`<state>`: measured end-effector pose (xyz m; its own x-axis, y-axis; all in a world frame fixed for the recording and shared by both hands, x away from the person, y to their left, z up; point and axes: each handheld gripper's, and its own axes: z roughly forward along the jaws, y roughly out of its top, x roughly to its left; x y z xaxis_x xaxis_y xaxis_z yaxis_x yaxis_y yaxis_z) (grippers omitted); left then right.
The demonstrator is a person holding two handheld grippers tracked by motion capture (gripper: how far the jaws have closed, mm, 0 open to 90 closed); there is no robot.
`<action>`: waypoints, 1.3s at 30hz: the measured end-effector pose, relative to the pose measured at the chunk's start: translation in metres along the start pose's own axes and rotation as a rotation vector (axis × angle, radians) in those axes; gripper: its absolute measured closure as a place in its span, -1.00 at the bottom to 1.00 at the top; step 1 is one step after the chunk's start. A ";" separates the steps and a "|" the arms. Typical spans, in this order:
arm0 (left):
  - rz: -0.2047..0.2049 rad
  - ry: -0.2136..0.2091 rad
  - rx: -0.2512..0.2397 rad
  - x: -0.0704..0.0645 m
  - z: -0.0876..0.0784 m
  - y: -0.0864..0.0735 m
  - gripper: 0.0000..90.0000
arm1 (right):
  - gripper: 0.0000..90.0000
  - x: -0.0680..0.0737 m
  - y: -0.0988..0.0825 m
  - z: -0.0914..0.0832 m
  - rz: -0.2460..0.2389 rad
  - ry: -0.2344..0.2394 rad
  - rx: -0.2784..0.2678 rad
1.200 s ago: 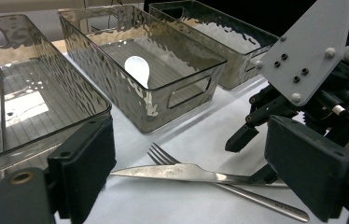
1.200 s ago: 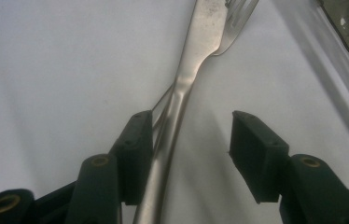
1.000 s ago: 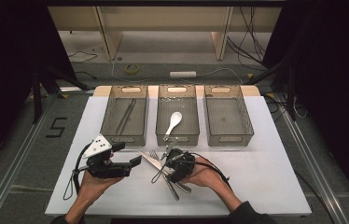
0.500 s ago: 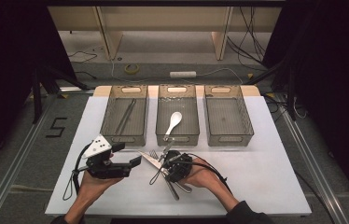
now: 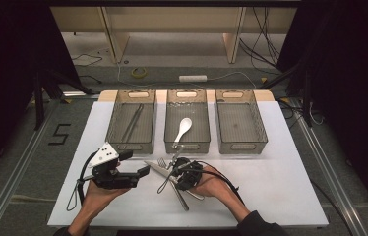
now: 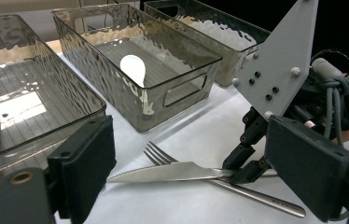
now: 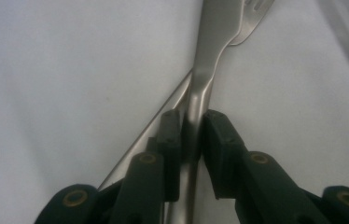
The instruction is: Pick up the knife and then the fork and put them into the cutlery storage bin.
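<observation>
A steel knife (image 5: 153, 167) (image 6: 172, 171) lies across a fork (image 5: 161, 162) (image 6: 156, 154) on the white table, in front of the middle bin. My right gripper (image 5: 174, 173) (image 7: 192, 126) has just been closing, and its pads now press on both sides of the knife handle (image 7: 196, 107). The fork's tines (image 7: 252, 11) show beyond the blade. My left gripper (image 5: 140, 173) (image 6: 191, 144) hovers to the left of the cutlery, pointing at it. Its jaws stand wide open with nothing held, and it looks at the right gripper (image 6: 242, 163).
Three clear bins stand in a row at the back. The left bin (image 5: 118, 118) holds thin metal sticks, the middle bin (image 5: 199, 140) a white spoon (image 5: 183, 129), and the right bin (image 5: 260, 123) nothing. More cutlery (image 5: 182, 196) lies under the right hand. Dark floor surrounds the table.
The right gripper's jaws have narrowed onto the knife handle. Both hands have stayed where they were, and the left gripper is unchanged.
</observation>
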<state>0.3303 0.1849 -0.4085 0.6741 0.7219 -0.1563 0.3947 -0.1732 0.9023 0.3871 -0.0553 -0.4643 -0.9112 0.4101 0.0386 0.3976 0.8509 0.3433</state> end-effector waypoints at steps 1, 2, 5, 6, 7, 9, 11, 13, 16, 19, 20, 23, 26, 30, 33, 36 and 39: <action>0.000 0.000 0.000 0.000 0.000 0.000 -0.65 | 0.75 0.000 0.000 0.000 0.005 -0.001 -0.001; 0.000 0.000 -0.001 0.000 0.000 0.000 -0.65 | 0.77 -0.001 0.000 0.000 0.006 0.002 0.003; 0.001 0.000 -0.002 0.000 0.000 0.000 -0.65 | 0.79 -0.003 0.000 -0.001 0.022 0.010 0.007; 0.001 0.000 -0.001 0.000 0.000 0.000 -0.65 | 0.79 -0.003 0.000 -0.001 0.016 0.009 0.007; 0.000 -0.001 -0.001 0.000 0.000 0.000 -0.65 | 0.80 -0.003 0.001 -0.001 0.015 0.006 0.008; 0.000 0.000 0.000 0.000 0.000 0.000 -0.65 | 0.80 -0.003 0.000 -0.001 0.013 0.006 0.007; 0.001 0.002 0.000 0.000 -0.001 0.000 -0.65 | 0.81 -0.003 0.000 -0.001 0.008 0.007 0.003; -0.002 0.003 -0.003 0.000 -0.001 0.000 -0.65 | 0.81 -0.003 0.000 -0.001 0.002 0.006 -0.008; -0.008 0.005 -0.007 0.001 -0.002 0.000 -0.65 | 0.81 -0.004 -0.001 -0.001 -0.006 0.016 -0.011; -0.020 0.005 -0.013 0.003 -0.003 0.000 -0.65 | 0.81 -0.005 -0.002 -0.002 -0.018 0.023 -0.018; -0.020 0.009 -0.015 0.003 -0.004 0.000 -0.65 | 0.82 -0.005 -0.002 -0.003 -0.014 0.026 -0.025; -0.023 0.016 -0.027 0.003 -0.005 0.000 -0.65 | 0.82 -0.008 -0.003 -0.008 -0.009 0.024 -0.047; -0.023 0.018 -0.031 0.003 -0.005 0.000 -0.65 | 0.82 -0.013 -0.006 -0.017 0.017 0.037 -0.070; -0.025 0.015 -0.038 0.003 -0.006 0.000 -0.65 | 0.81 -0.020 -0.010 -0.026 0.030 0.038 -0.111; -0.032 0.008 -0.038 0.003 -0.005 0.000 -0.65 | 0.82 -0.023 -0.013 -0.033 0.036 0.039 -0.127; -0.033 0.007 -0.035 0.003 -0.005 0.000 -0.65 | 0.81 -0.025 -0.016 -0.039 0.038 0.036 -0.143; -0.035 0.004 -0.035 0.002 -0.005 0.000 -0.65 | 0.82 -0.028 -0.018 -0.043 0.051 0.036 -0.155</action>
<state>0.3286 0.1899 -0.4072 0.6574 0.7301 -0.1864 0.3958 -0.1240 0.9099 0.4011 -0.0958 -0.4312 -0.8948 0.4370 0.0920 0.4242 0.7675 0.4807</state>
